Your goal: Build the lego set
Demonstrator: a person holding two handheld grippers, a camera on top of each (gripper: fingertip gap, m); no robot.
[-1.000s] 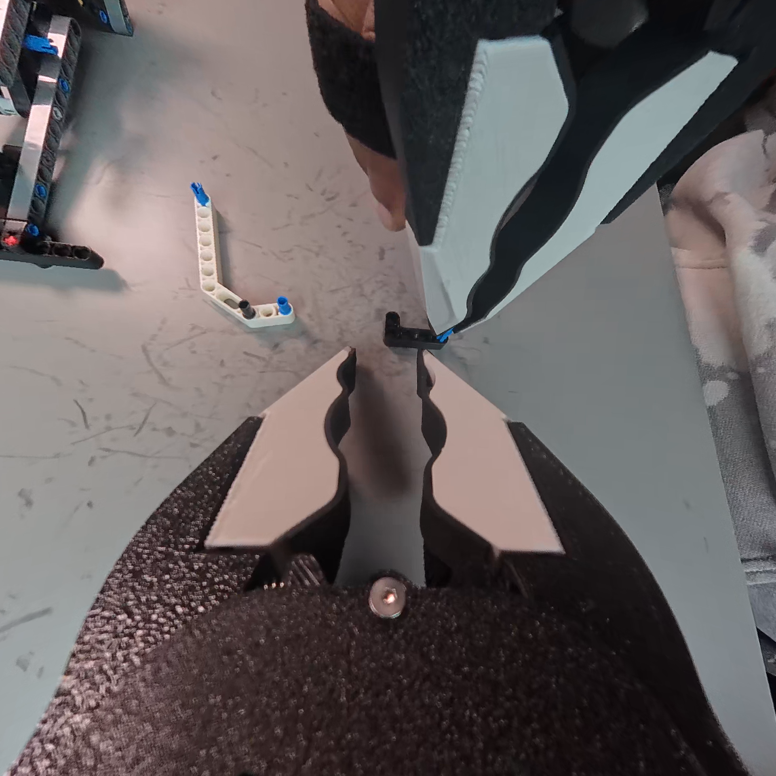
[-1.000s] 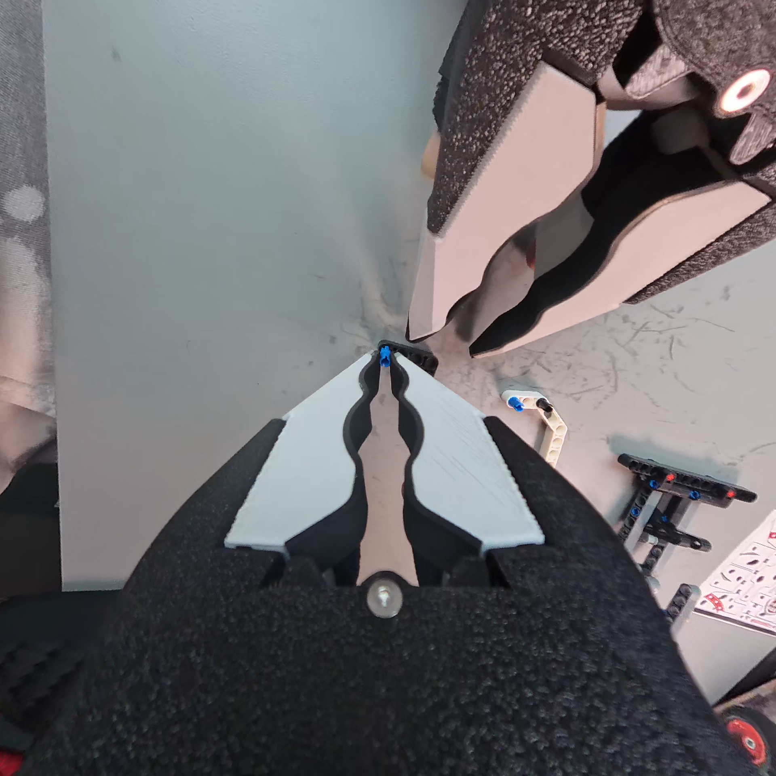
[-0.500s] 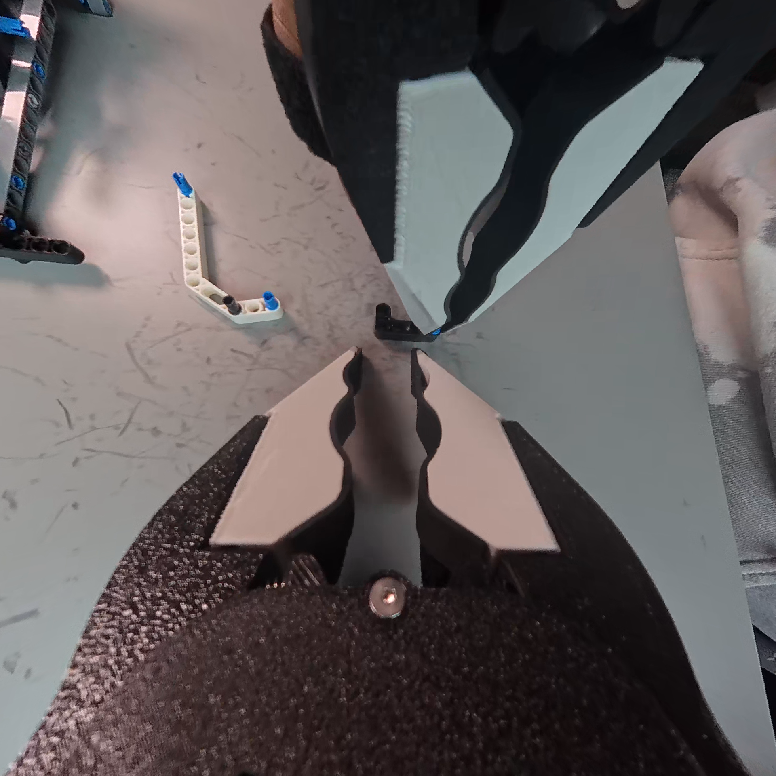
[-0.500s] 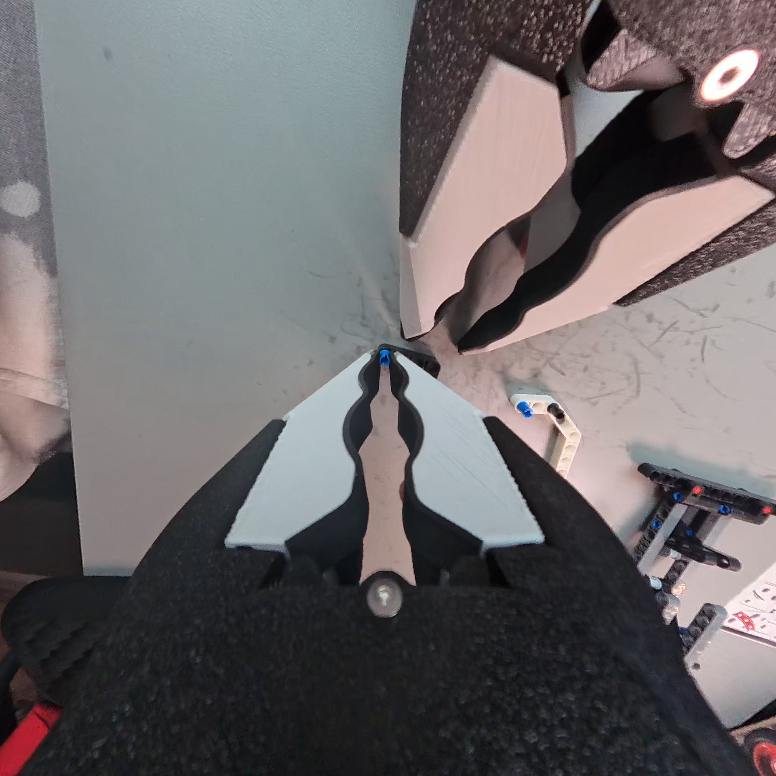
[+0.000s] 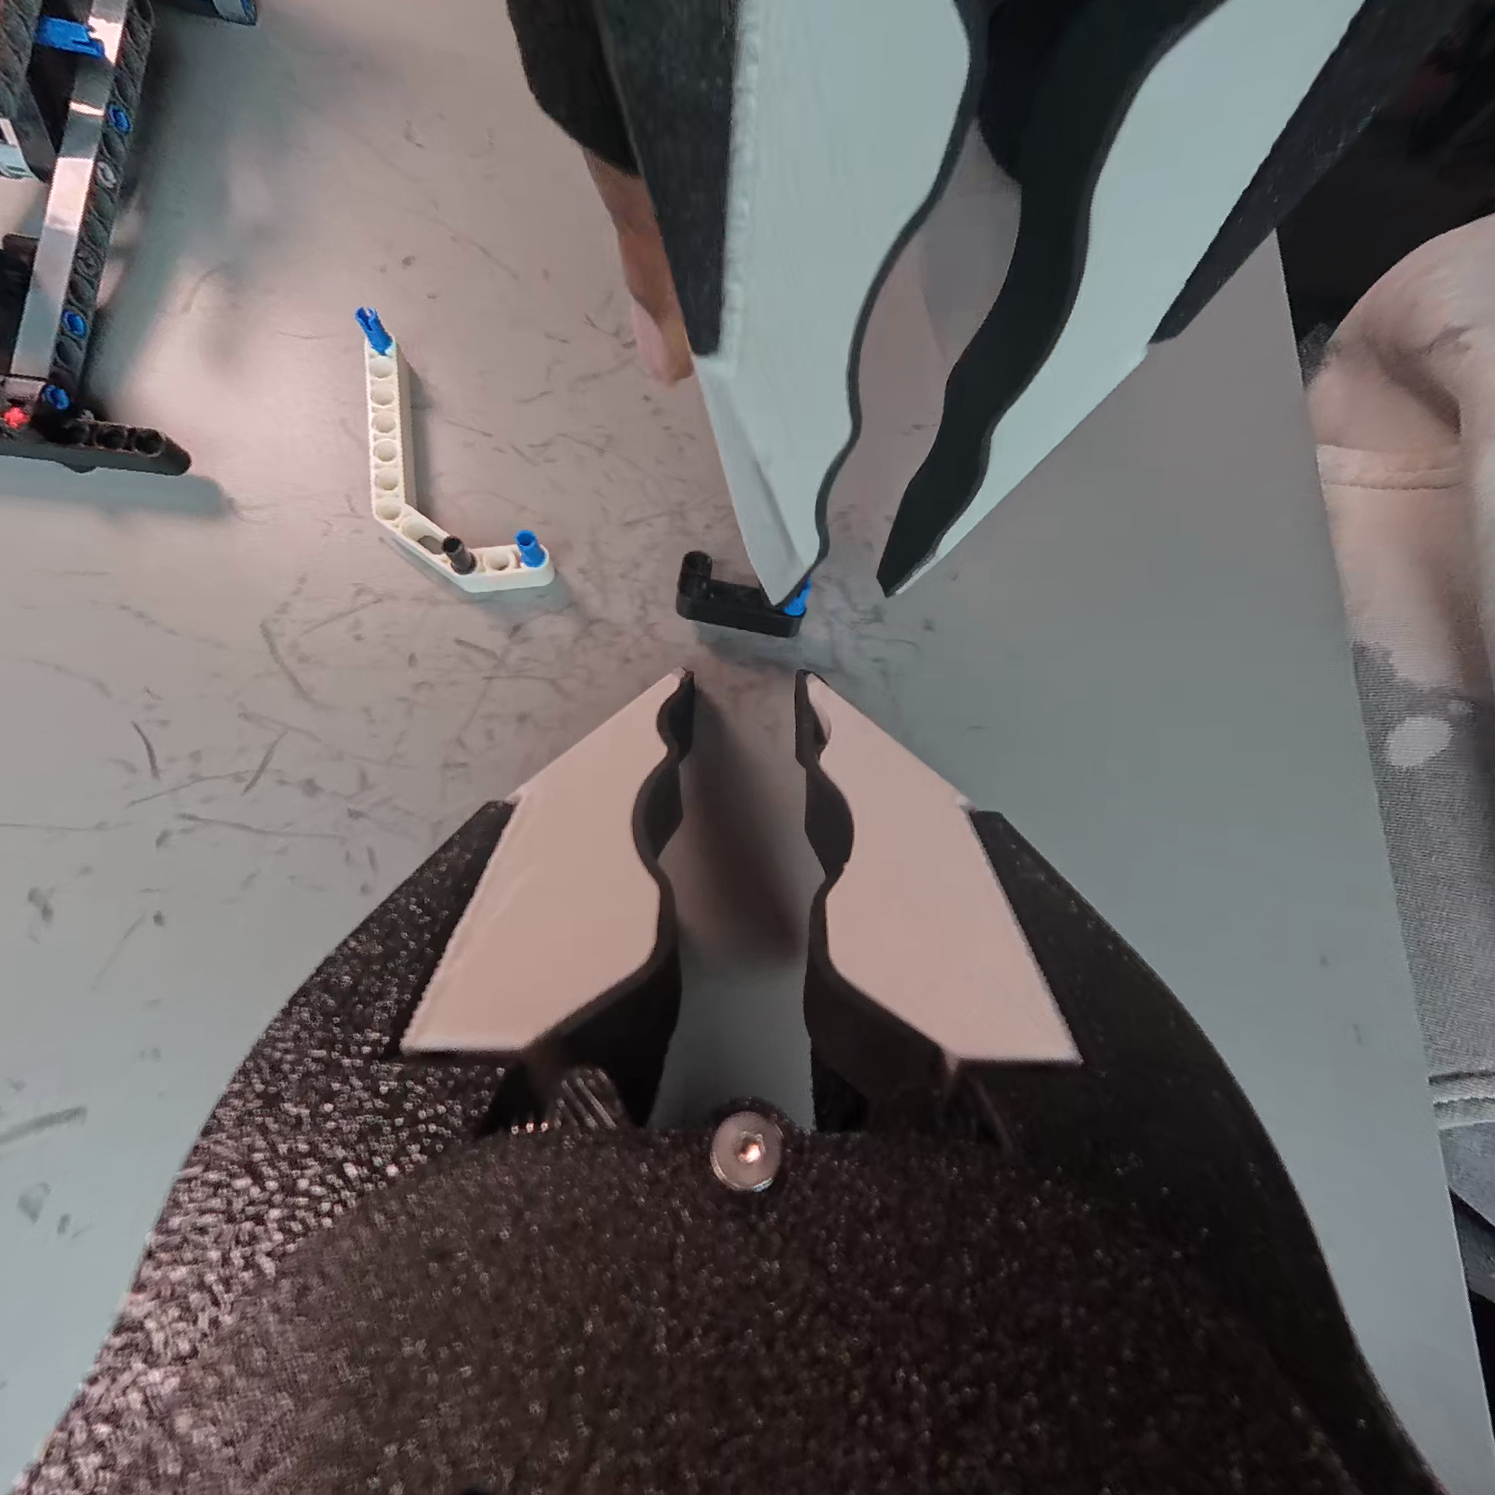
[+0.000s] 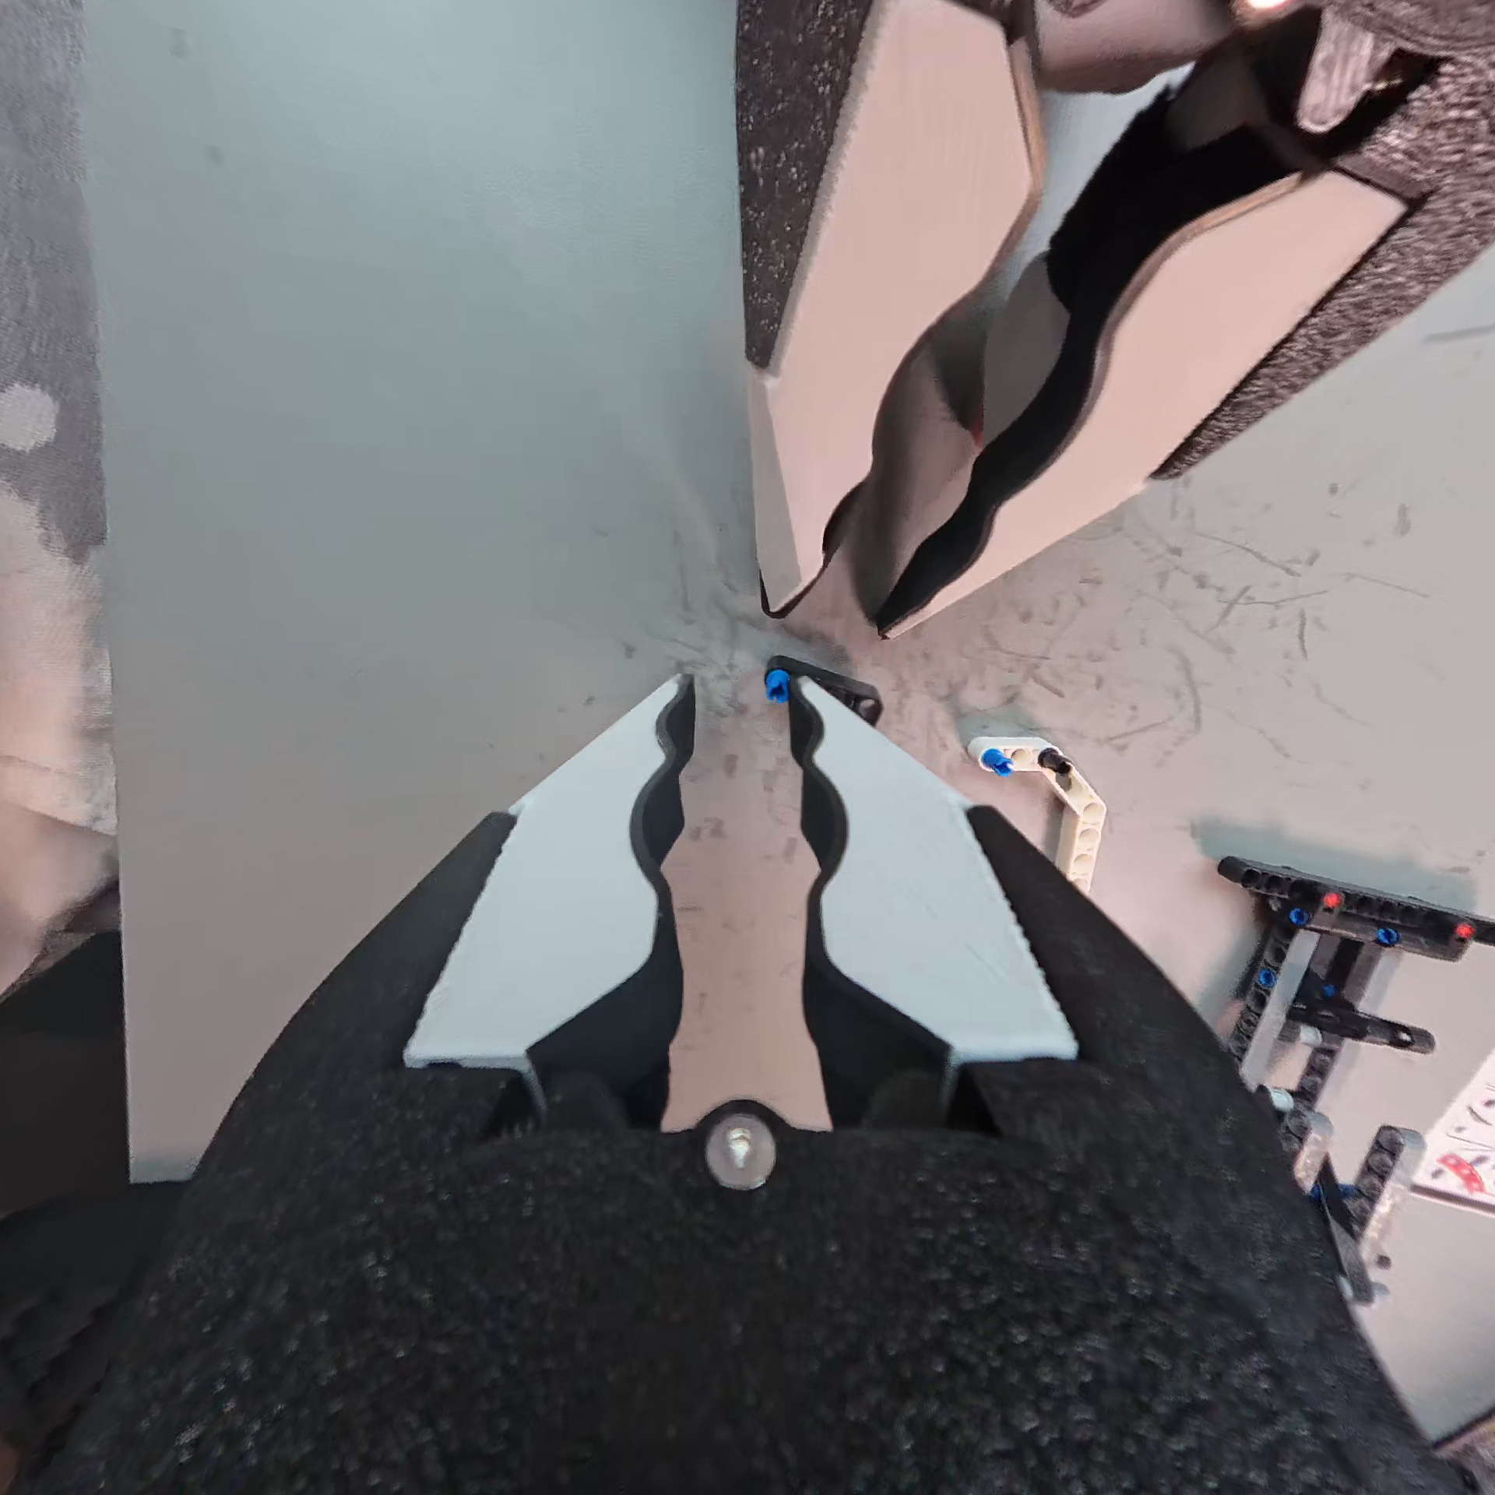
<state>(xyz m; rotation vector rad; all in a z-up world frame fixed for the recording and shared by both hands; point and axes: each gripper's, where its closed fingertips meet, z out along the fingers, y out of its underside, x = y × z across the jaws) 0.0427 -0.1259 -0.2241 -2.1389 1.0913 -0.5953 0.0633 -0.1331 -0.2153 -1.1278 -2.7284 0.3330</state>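
Note:
A small black L-shaped piece lies on the scratched grey table with a blue pin stuck in one end. My right gripper comes down from above, open, with one fingertip against the pin. In the right wrist view the pin sits just inside one finger of the right gripper, with the black piece beyond it. My left gripper is open and empty, just short of the black piece. It also shows in the right wrist view.
A white bent beam with blue and black pins lies to the left. A black and grey frame assembly stands at the far left. A printed sheet lies beside the assembly. The table edge and a person's clothing are on the right. The tips of both grippers are at nearly the same place. The assembly is about equally far from each gripper, around 20 centimetres.
My right gripper was shut on the blue pin and has now opened. The pin stays in the black piece on the table. My left gripper has stayed open, close by.

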